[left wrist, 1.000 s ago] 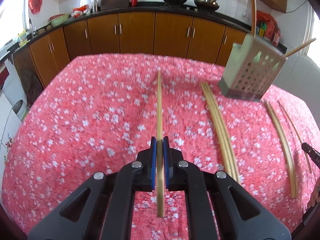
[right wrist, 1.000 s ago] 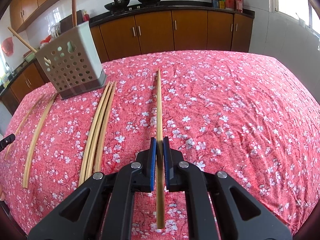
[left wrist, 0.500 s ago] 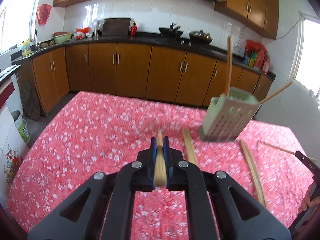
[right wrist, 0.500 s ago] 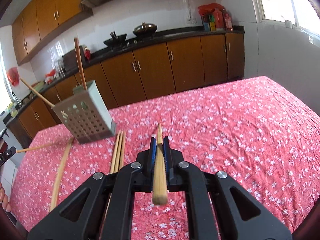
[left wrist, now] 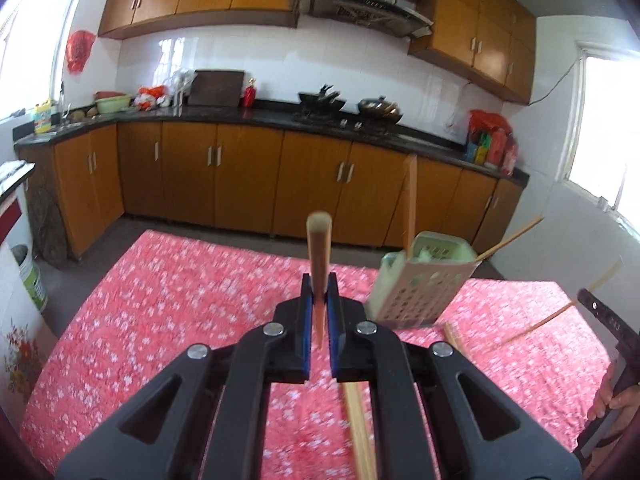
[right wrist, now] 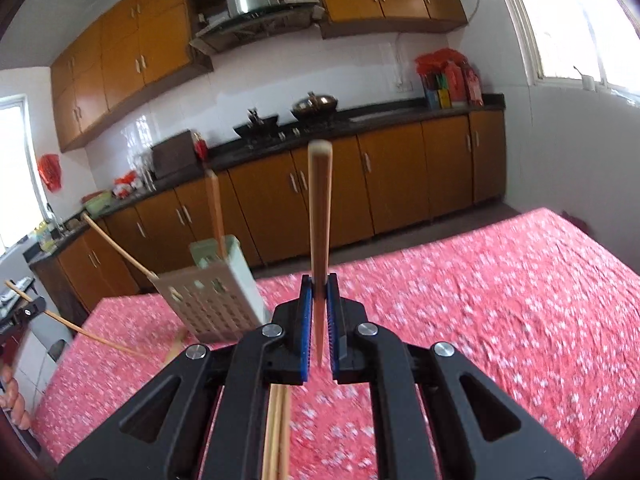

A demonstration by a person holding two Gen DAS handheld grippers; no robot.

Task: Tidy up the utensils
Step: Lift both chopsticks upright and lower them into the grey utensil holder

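My left gripper [left wrist: 319,292] is shut on a wooden chopstick [left wrist: 319,248], lifted off the table with its end pointing up and forward. My right gripper [right wrist: 319,292] is shut on another wooden chopstick [right wrist: 319,216], raised the same way. A pale perforated utensil holder [left wrist: 420,286] stands on the red floral tablecloth [left wrist: 180,300], to the right of the left gripper; it holds two chopsticks. In the right wrist view the holder [right wrist: 212,300] is to the left. Loose chopsticks [left wrist: 358,424] lie on the cloth below the left gripper, and more chopsticks [right wrist: 276,432] below the right one.
Wooden kitchen cabinets [left wrist: 240,176] and a dark counter with pans run behind the table. The other gripper with its chopstick [left wrist: 600,312] and the person's hand [left wrist: 616,396] show at the right edge. A window [left wrist: 600,128] is on the right wall.
Both grippers have lifted their chopsticks off the cloth and tilted upward, so the chopsticks now point up toward the cabinets. The holder looks nearer.
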